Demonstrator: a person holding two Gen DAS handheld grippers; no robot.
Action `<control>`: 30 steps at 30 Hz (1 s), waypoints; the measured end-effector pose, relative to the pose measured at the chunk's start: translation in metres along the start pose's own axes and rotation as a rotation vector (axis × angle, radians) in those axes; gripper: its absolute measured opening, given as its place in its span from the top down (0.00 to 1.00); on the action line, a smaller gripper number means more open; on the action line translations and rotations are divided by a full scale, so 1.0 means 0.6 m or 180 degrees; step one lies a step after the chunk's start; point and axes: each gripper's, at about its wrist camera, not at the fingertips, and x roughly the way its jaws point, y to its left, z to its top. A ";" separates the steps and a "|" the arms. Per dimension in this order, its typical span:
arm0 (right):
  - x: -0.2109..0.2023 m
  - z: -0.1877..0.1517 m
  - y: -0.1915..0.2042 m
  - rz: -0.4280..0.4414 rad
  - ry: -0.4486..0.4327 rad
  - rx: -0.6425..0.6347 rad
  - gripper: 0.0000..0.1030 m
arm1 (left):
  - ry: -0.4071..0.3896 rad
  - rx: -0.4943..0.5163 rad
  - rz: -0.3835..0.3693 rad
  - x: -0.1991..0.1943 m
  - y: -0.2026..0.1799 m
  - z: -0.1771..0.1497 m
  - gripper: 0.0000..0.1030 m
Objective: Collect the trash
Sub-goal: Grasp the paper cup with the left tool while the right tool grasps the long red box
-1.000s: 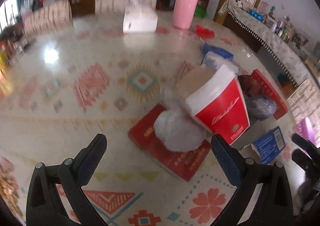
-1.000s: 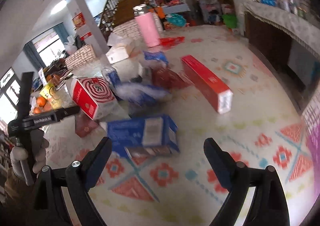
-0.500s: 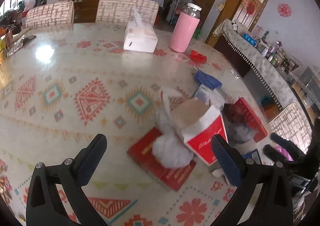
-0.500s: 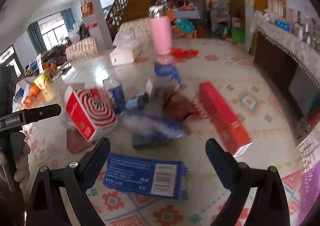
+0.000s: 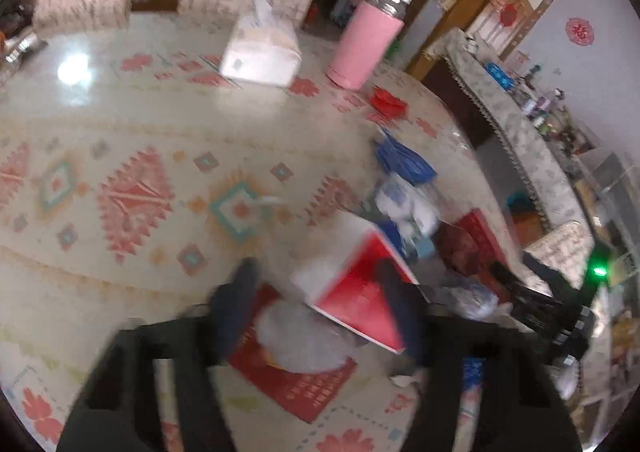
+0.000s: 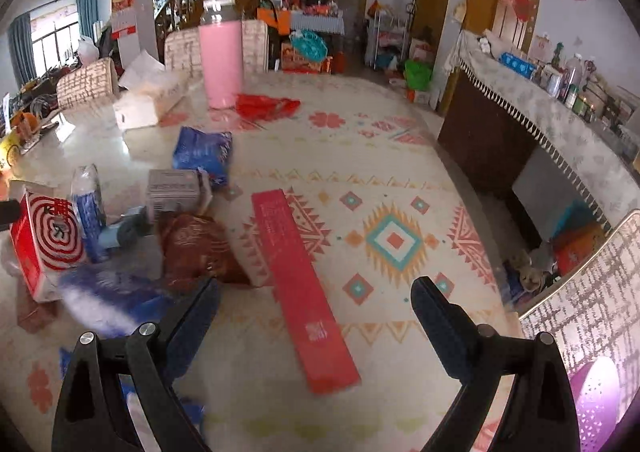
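Note:
Trash is piled on the patterned table. In the left wrist view my left gripper (image 5: 320, 304) is open, its blurred fingers standing either side of a red-and-white box (image 5: 356, 288) and a white crumpled bag (image 5: 304, 336) on a flat red packet (image 5: 296, 384). In the right wrist view my right gripper (image 6: 316, 304) is open and empty above a long red box (image 6: 300, 284). A brown-red bag (image 6: 196, 248), blue wrappers (image 6: 108, 296), a blue packet (image 6: 204, 152) and the red spiral box (image 6: 44, 244) lie to its left.
A pink flask (image 6: 221, 60) and a white tissue box (image 5: 260, 52) stand at the table's far side, with a red wrapper (image 6: 266, 106) near the flask. Chairs ring the table (image 6: 400, 180). A covered sideboard (image 6: 560, 140) stands to the right.
My left gripper has closed partway and moved in around the red-and-white box, with motion blur. My right gripper has swung right, from over the blue carton to over the long red box.

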 end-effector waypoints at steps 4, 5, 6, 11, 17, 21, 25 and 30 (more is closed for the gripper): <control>0.015 -0.006 0.006 0.0121 0.0152 -0.0007 0.42 | -0.0036 0.0068 -0.0004 -0.008 -0.019 -0.001 0.81; 0.016 -0.010 0.007 0.0181 0.0207 0.0004 0.63 | -0.0043 0.0095 -0.0004 -0.013 -0.024 -0.002 0.98; 0.013 -0.013 0.006 0.0244 0.0218 0.0029 0.73 | -0.0042 0.0100 0.0002 -0.017 -0.027 -0.003 1.00; -0.024 -0.033 -0.007 0.0330 0.0096 0.0159 0.75 | -0.0154 0.0050 0.0068 -0.043 -0.027 -0.006 1.00; -0.072 -0.066 -0.015 0.0416 0.0016 0.0234 0.75 | -0.0368 -0.0229 0.0185 -0.068 0.013 0.000 0.28; -0.091 -0.087 -0.018 0.0527 0.0023 0.0297 0.75 | -0.0372 -0.0368 0.0093 -0.066 0.028 0.019 0.28; -0.101 -0.101 -0.021 0.0631 0.0051 0.0388 0.75 | -0.0266 -0.0293 0.0022 -0.044 0.006 0.036 0.23; -0.123 -0.117 -0.027 0.0684 0.0009 0.0467 0.75 | -0.0047 0.0102 0.0235 0.006 -0.051 0.041 0.18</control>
